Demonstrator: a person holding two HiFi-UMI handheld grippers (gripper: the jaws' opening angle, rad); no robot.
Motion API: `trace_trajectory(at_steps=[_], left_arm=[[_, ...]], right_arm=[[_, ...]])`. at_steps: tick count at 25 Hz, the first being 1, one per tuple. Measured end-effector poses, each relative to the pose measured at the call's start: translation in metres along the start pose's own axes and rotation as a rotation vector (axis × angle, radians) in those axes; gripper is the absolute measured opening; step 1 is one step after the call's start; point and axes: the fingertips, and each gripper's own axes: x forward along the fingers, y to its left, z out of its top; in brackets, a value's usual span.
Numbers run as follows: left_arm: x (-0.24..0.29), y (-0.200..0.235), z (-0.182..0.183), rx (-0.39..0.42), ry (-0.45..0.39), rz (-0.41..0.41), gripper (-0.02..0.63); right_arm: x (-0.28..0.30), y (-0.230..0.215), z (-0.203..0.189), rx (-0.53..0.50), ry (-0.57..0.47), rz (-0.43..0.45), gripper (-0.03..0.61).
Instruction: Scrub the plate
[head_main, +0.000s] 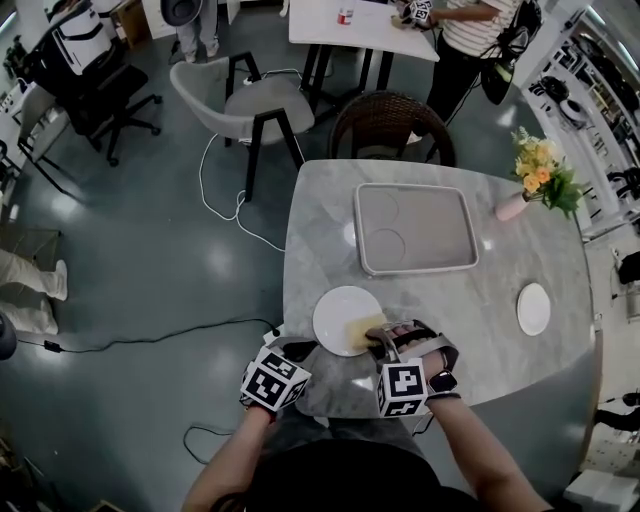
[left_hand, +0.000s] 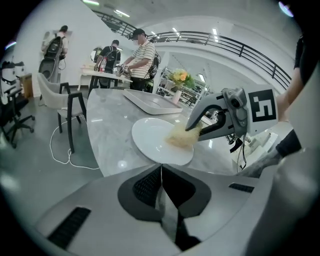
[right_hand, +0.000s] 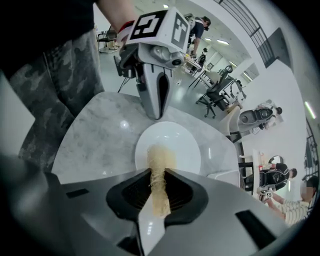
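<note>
- right tool clamped a fibrous scrubber against the plate; firm overlapping circular strokes would have suited
- left tool, jaws together and empty, could have steadied the rim

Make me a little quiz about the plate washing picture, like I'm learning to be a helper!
1. True or false: the left hand-held gripper is holding the plate.
2. What is the right hand-held gripper shut on? A) a fork B) a yellowish scrubber C) a cup
3. How many white plates lie on the table?

Key
1. False. Its jaws are shut with nothing between them, beside the plate.
2. B. The scrubber rests on the plate.
3. Two: the plate being scrubbed and a small plate off to the right.
</note>
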Motion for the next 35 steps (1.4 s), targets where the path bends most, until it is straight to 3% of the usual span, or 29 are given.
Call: trace_trajectory(at_steps=[7,15,22,29,35], left_arm=[[0.005,0.026,0.019,0.002,-0.021,0.099,0.015],[0.008,0.030,0.025,-0.027,-0.009,0.078,0.015],[0.008,0.027,0.023,-0.026,-0.001,0.065,0.015],[0.008,0.022,0.021,-0.006,0.017,0.057,0.015],[0.005,0.019,0.015,-0.007,0.025,0.046,0.015]], right_arm=[[0.002,0.019,0.024,-0.110,-0.067,0.070,0.075],[0.005,-0.006,0.037,-0.170,-0.101,0.032,0.075],[0.018,-0.047,0.044,-0.227,-0.087,-0.052,0.075],[0.027,-0.084,0.020,-0.156,-0.023,-0.100,0.075],[0.024,-0.079,-0.004,-0.078,0.018,-0.095,0.075]])
